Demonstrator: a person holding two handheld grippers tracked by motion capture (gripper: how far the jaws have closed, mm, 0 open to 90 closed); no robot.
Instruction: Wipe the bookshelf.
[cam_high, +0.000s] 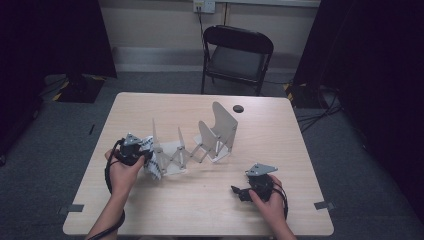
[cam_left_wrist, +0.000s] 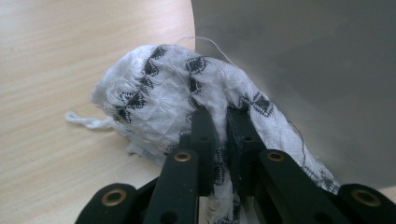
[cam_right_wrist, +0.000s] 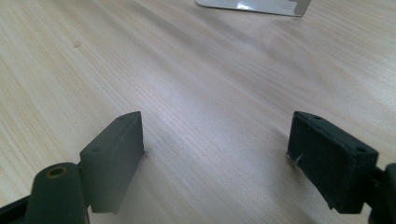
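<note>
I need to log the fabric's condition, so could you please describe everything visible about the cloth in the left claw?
The cloth is thin white crinkled fabric with small black diamond motifs and loose threads. It is bunched into a crumpled wad, pinched between the shut jaws of the left claw. It rests against the wooden table and leans on a grey metal divider.

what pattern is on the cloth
White cloth with small black diamond-like motifs, clearest in the left gripper view.
</note>
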